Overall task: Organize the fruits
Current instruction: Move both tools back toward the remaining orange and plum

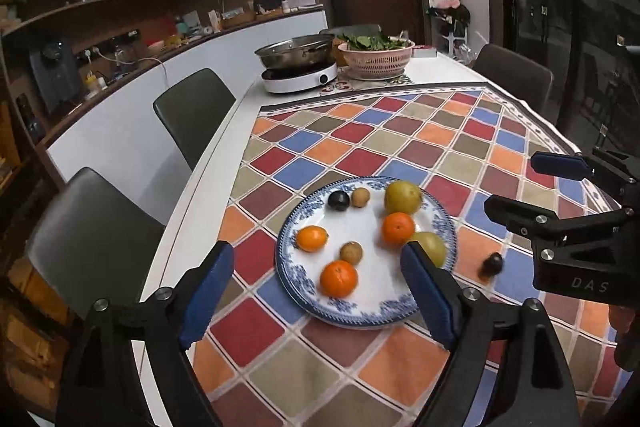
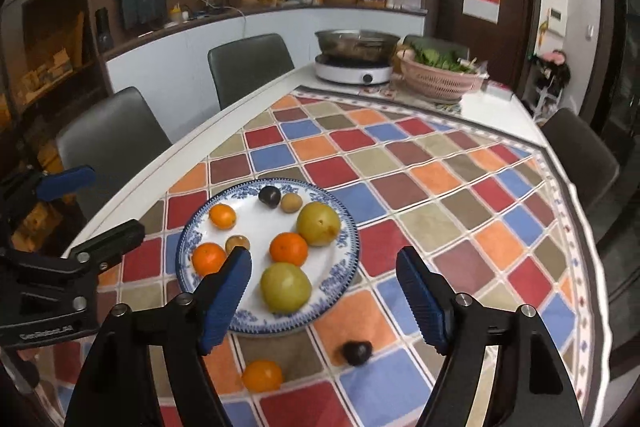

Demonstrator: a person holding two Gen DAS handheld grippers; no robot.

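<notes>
Left wrist view: left gripper (image 1: 316, 283) hovering over the near edge of the blue-and-white plate (image 1: 290, 255), jaws wide and holding nothing. On the plate: three oranges, one at near centre (image 1: 338, 278), one at left (image 1: 311, 238), one toward the right (image 1: 398, 229); two yellow-green pears, far (image 1: 403, 196) and right (image 1: 433, 245), the latter partly behind the right finger; a dark plum (image 1: 338, 200) and two small brown fruits (image 1: 360, 196) (image 1: 351, 252). Just off the plate's right rim, on the cloth, a stray dark plum (image 1: 492, 264), slightly blurred. Right gripper (image 1: 508, 183) seen at the right edge, jaws apart and empty. Right wrist view: right gripper (image 2: 324, 287) above the near right part of the plate, jaws wide, nothing between them; near it on the cloth, the same stray plum and a loose orange (image 2: 262, 375), both apart from the plate. Judged as late in the gathering step: most fruit plated, two pieces left outside. Next move likely a drop toward the stray plum or the loose orange, calling for a centred, gentle closure, since round fruit rolls easily. Underneath, a checked tablecloth (image 1: 400, 139) in red, blue, orange and olive over a white table (image 1: 224, 163). At the far end, an induction cooker (image 1: 300, 77) carrying a steel pan (image 1: 296, 51), and a pink colander of greens (image 1: 376, 59). Dark chairs (image 1: 192, 107) around; shelves and counter along the left wall, a door with a red poster beyond.
</notes>
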